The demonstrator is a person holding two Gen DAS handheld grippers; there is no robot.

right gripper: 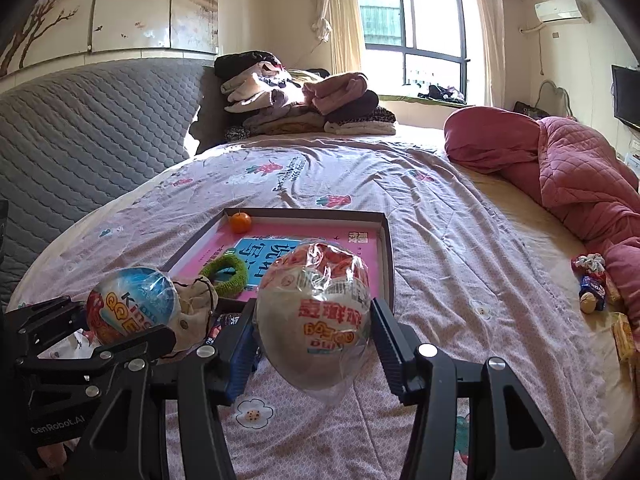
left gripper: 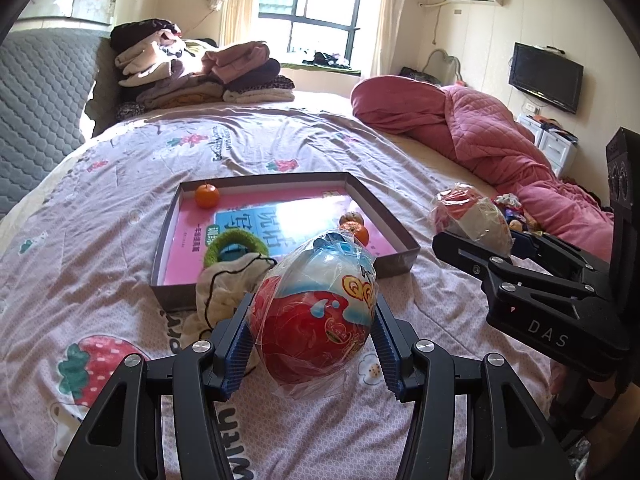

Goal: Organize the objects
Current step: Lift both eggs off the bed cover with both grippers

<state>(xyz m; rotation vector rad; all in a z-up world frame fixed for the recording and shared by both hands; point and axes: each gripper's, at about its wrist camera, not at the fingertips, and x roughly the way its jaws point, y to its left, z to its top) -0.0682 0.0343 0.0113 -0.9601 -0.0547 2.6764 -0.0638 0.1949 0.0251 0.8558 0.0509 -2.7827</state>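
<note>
Left gripper (left gripper: 313,346): its two blue pads press on the sides of a wrapped toy egg (left gripper: 316,312), the jaws about half spread around it.
Right gripper (right gripper: 316,344): clamped the same way on a second wrapped egg (right gripper: 314,316), jaws partly spread to its width.
Left egg: red on the lower half, blue and white on the upper, printed with cartoon lettering, sealed in crinkled clear film; held above the bedspread, in front of the box.
Right egg: mostly white with red and orange lettering, a red top, also in loose clear film; held above the bedspread near the box's near right corner.
Box (left gripper: 400,216): shallow grey tray on the bed, lined with a pink and blue printed sheet.
In the box: an orange (left gripper: 207,195) in the far left corner, two more at the right wall, a green knitted ring (left gripper: 234,242) near the front.
Pouch (left gripper: 228,280): cream drawstring cloth lying over the box's front edge.
Bedspread (left gripper: 120,200): pale pink, strawberry print, wrinkled.
Room: red quilt (left gripper: 480,132) bunched at the right, folded clothes (left gripper: 200,76) at the headboard, bright window (left gripper: 316,4) behind.
</note>
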